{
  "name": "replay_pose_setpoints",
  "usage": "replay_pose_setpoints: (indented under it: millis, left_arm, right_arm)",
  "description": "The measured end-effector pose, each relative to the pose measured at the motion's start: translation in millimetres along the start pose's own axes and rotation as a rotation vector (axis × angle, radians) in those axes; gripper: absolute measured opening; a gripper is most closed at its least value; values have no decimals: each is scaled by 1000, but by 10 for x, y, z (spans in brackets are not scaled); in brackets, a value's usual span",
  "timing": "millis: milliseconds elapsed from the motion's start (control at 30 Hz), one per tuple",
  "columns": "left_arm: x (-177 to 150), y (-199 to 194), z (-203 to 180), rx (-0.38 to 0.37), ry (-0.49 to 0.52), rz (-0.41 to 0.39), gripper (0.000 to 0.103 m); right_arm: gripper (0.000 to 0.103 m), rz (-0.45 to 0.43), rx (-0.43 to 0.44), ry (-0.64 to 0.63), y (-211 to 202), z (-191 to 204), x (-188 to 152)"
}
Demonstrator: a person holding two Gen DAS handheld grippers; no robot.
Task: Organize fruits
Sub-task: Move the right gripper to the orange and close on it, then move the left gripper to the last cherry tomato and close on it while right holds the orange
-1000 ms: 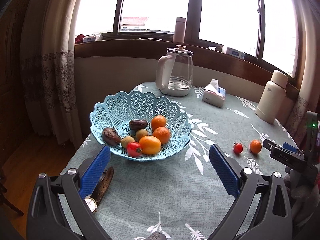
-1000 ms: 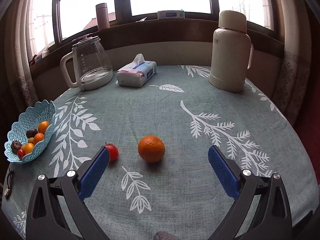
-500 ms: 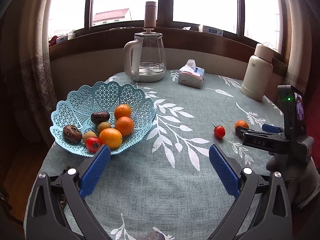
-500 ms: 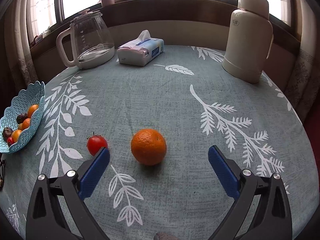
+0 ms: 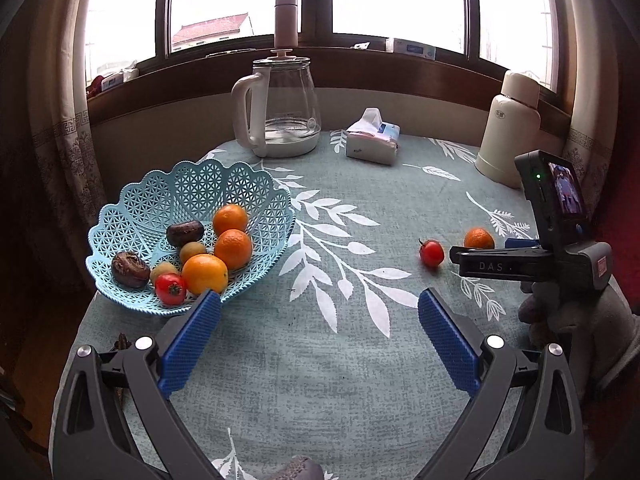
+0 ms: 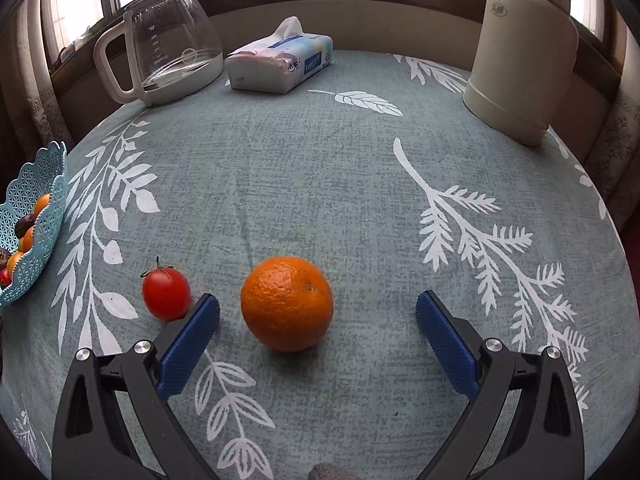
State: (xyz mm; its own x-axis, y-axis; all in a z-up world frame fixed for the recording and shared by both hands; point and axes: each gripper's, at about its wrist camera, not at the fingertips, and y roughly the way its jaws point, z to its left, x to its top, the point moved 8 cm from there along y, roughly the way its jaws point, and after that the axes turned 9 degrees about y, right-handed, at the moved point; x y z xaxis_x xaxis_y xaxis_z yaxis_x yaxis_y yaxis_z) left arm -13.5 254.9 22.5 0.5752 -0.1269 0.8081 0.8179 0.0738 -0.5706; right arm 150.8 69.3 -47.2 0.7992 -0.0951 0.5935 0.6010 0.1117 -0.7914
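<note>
Now | basket (image 5: 256, 196): oranges, tomato, dark fruits | both grippers (image 5: 319, 312) (image 6: 318, 316) wide, empty

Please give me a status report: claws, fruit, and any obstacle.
Both claws open, empty: left claw, right claw. Orange on the table, just ahead of the right claw. Tomato close beside its left finger. Basket off left.

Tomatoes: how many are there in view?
2. One tomato lies at the front of the basket; the other tomato is on the table beside the orange. Others may be hidden.
</note>
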Motion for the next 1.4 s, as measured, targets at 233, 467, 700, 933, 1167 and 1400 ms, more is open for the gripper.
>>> replay_pose_setpoints:
  millis: [233,467,700,933,1167,1400]
  left_arm:
    - [0,29,-63,-13,23,4,100]
    - [-12,64,-64,-25,9,15,100]
    - [-23,127,-83,-29,7,30,100]
    - [-29,191,-141,-39,16,42,100]
    - [-8,259,-199,-46,26,52,100]
    - [33,345,-311,-56,52,62,100]
  right_arm:
    - [98,48,-11,-42,58,9,-1]
    - [98,28,-16,-56,35,24,-21]
    - [69,-18,4,-90,-67,108,-26]
    - [38,-36,35,-98,-126,162,-52]
    - [38,-49,39,-64,-173,104,-67]
    - [38,-81,24,16,-260,-125,-32]
